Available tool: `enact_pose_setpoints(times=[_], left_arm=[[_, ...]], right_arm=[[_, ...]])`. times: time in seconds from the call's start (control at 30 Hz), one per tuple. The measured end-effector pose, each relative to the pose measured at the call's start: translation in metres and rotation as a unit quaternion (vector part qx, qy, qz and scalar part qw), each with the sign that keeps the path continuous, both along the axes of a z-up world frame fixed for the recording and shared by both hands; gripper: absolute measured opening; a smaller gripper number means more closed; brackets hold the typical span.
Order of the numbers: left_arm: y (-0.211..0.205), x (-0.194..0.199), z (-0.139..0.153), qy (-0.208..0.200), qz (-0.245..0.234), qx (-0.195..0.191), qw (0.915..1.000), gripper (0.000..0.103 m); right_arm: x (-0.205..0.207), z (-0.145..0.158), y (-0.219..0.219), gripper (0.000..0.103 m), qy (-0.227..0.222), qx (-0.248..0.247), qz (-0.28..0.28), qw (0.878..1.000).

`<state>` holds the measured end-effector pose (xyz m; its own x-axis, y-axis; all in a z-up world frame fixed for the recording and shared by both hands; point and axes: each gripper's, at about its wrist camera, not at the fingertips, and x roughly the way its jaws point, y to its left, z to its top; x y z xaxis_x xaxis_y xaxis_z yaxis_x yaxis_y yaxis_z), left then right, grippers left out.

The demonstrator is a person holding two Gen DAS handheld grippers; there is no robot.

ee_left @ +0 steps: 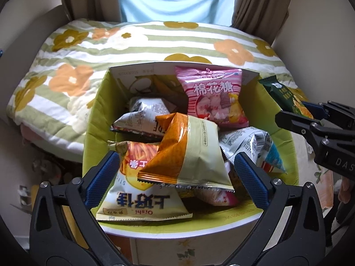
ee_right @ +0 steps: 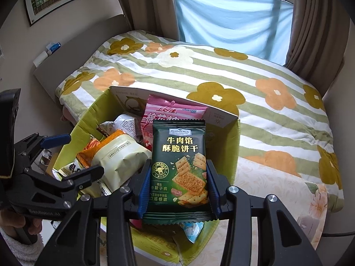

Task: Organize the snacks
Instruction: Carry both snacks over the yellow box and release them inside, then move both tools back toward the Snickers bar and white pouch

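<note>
Beside the curtained window (ee_right: 228,17), a flowered bedspread (ee_right: 255,102) carries the snack box (ee_left: 97,110).

We read "Member's Mark", "牛肉馅酥脆饼干" on dark green cracker packet (ee_right: 179,168); "棉花糖" on pink bag (ee_left: 214,97) at 12 o'clock; "Oishi 上好佳" upside down on yellow stick bag (ee_left: 142,190).

One green box (ee_left: 97,110), one dark green cracker packet (ee_right: 179,168), one pink marshmallow bag (ee_left: 213,95), two grippers
</note>
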<state>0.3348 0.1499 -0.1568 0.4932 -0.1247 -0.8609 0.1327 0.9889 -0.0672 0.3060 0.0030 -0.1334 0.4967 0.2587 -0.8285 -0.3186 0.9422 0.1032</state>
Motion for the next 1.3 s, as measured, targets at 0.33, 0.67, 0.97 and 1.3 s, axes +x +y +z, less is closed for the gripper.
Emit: enact_pose_setpoints(times=[0.33,0.67,0.97,1.3], left_arm=[[0.005,-0.01,0.0,0.008,0.022,0.019,0.9995,0.102],[-0.004,-0.018,0.01,0.001,0.019,0.015,0.9997,0.102],[-0.039,-0.017,0.028,-0.015,-0.029,-0.029,0.999,0.102],[-0.125,-0.03,0.042,-0.031,-0.122,-0.051,0.9907,0.102]], right_arm=[[-0.005,-0.002,0.008,0.087,-0.006,0.013,0.03,0.999],[-0.015,0.005,-0.016,0.087,-0.011,0.031,0.003,0.999],[-0.036,0.018,-0.054,0.087,-0.037,0.031,-0.049,0.998],[-0.075,0.028,-0.162,0.102,-0.046,0.008,-0.17,0.984]])
